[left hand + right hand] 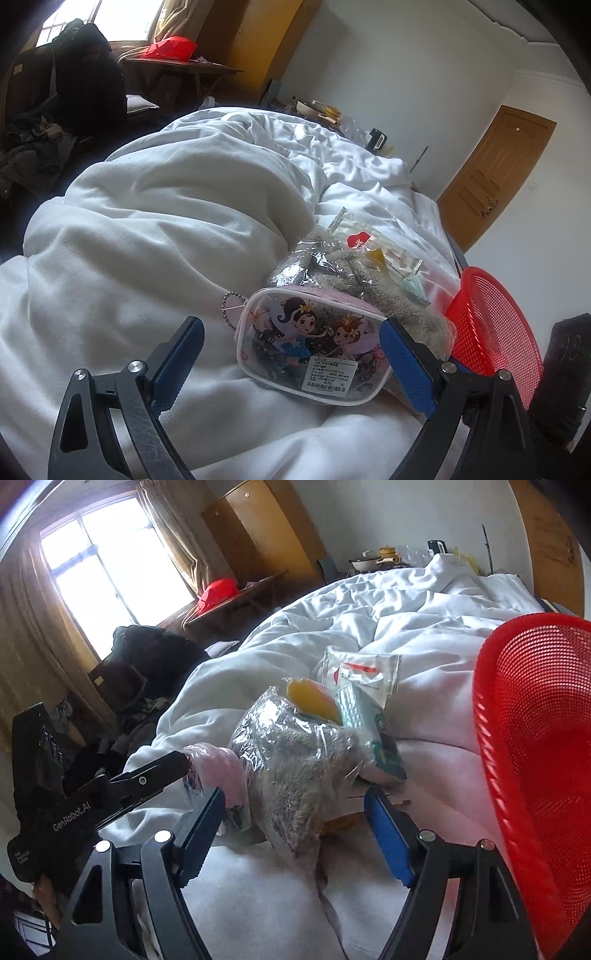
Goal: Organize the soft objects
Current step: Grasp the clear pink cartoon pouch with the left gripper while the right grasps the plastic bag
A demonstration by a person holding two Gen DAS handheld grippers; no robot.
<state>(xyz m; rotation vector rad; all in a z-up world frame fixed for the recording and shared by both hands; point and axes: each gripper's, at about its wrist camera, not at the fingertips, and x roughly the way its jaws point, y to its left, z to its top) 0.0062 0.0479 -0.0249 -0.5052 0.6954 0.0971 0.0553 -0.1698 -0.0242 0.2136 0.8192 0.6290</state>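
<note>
On the white duvet [155, 229], my left gripper [291, 354] is spreading its jaws around the cartoon pouch [314, 343]. My right gripper [295, 830] is gaping beside the wrapped grey towel [295, 768], which is hiding things behind; the red basket [535, 738] is running off-frame.

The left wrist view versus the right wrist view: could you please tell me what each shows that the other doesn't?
Only the left view shows the cartoon print and price label on the pouch, its bead chain, and the left gripper open around it. Only the right view shows the yellow item clearly, and the right gripper open by the towel bag. Both show the red basket and white duvet.
</note>
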